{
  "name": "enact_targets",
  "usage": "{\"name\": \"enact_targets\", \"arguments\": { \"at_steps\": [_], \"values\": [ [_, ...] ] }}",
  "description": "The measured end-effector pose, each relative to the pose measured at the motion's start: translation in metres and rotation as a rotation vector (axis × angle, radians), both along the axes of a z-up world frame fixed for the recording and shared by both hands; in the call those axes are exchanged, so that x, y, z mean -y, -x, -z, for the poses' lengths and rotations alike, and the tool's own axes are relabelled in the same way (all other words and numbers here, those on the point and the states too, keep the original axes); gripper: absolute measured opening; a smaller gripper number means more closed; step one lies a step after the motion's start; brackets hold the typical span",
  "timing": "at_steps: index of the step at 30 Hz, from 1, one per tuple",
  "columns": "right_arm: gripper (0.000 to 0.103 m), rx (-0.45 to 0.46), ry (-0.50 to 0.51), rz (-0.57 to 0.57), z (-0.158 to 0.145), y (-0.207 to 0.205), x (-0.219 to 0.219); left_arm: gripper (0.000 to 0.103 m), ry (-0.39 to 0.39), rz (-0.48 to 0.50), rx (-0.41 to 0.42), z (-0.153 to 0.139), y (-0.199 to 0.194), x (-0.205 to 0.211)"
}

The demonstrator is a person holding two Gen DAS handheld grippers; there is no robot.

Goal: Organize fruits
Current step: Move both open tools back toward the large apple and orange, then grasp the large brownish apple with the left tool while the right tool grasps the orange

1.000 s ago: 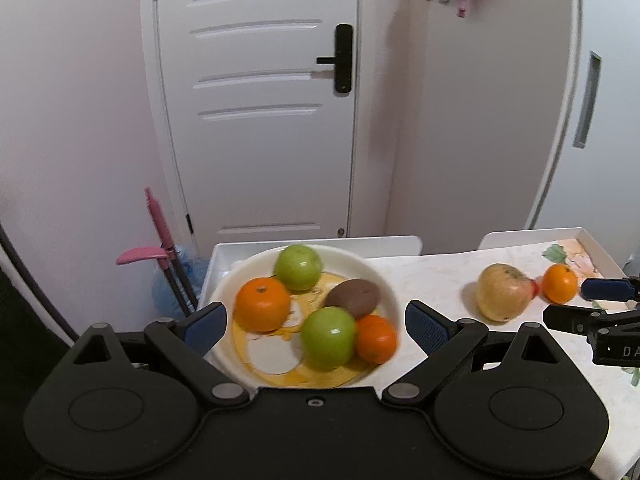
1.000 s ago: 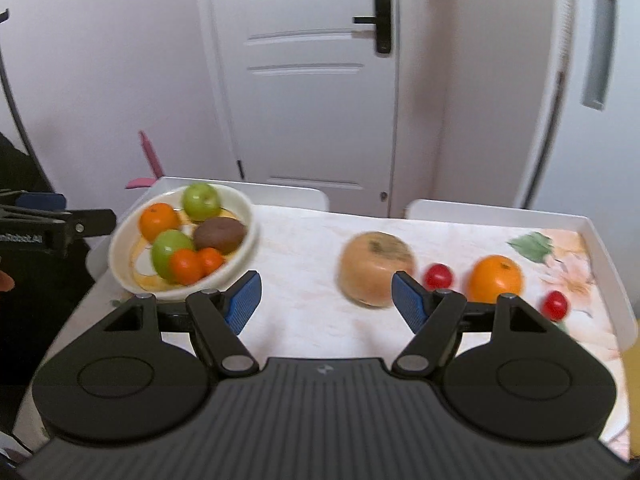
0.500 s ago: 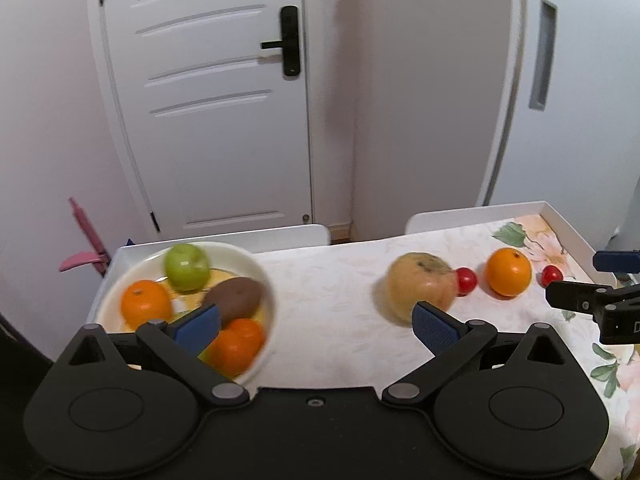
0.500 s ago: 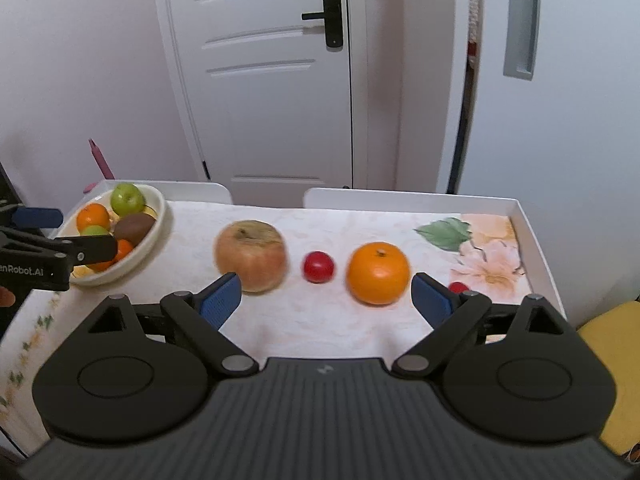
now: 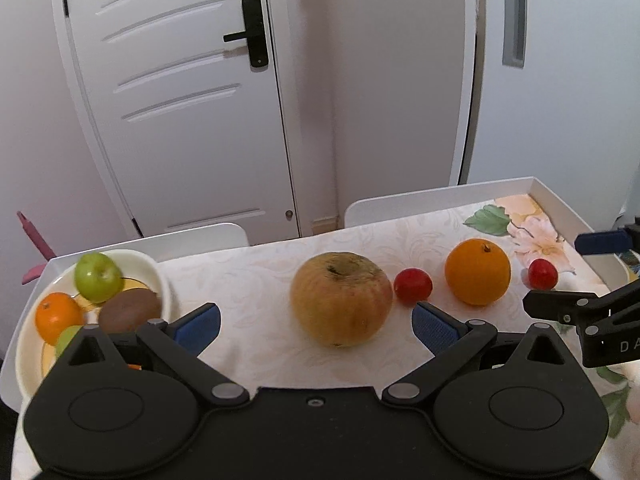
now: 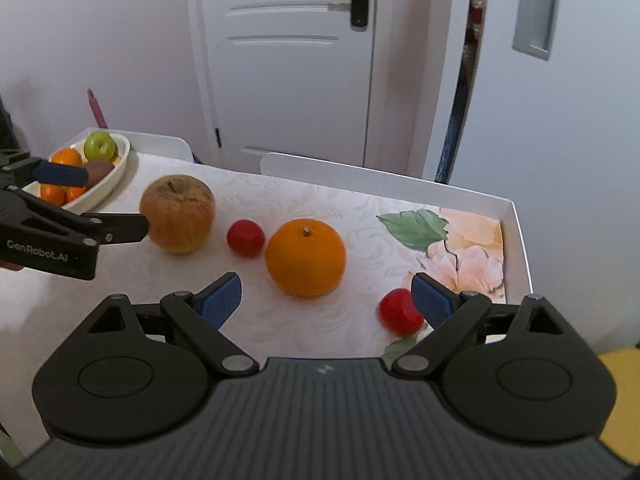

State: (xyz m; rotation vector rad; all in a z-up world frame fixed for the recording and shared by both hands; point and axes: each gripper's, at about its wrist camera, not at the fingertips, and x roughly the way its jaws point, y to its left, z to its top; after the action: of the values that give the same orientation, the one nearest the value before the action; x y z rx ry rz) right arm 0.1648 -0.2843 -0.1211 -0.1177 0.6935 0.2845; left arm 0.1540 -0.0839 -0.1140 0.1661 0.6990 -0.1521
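Note:
A big yellow-brown apple rests mid-table, framed by the wide-apart fingers of my left gripper, which stays open and off it. In the right wrist view a large orange lies just ahead of my open right gripper, with nothing pressed by the pads. One small red fruit sits between apple and orange. Another red fruit lies beside the right finger. At the far left the white bowl holds a green apple, a kiwi and oranges.
The table has a raised white rim and a floral cloth. Two white chair backs stand behind it, before a white door. My right gripper's fingers reach in at the left wrist view's right edge.
Both grippers have swung right along the table and come lower. The bowl has slid to the left in both views; the apple and orange now lie ahead. The right jaws stand wider.

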Motion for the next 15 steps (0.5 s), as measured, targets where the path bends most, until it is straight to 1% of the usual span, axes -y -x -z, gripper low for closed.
{"name": "enact_targets", "arguments": {
  "at_steps": [7, 11, 15],
  "values": [
    [0.103, -0.008, 0.001, -0.063, 0.019, -0.019, 0.010, 0.103, -0.043, 0.027, -0.011, 0.022, -0.015, 0.024],
    [0.103, -0.017, -0.014, -0.094, 0.028, -0.025, 0.012, 0.103, -0.087, 0.021, 0.006, 0.032, -0.023, 0.034],
    [0.103, -0.015, -0.025, -0.129, 0.033, -0.030, 0.008, 0.103, -0.078, -0.009, 0.009, 0.039, -0.034, 0.031]
  ]
}}
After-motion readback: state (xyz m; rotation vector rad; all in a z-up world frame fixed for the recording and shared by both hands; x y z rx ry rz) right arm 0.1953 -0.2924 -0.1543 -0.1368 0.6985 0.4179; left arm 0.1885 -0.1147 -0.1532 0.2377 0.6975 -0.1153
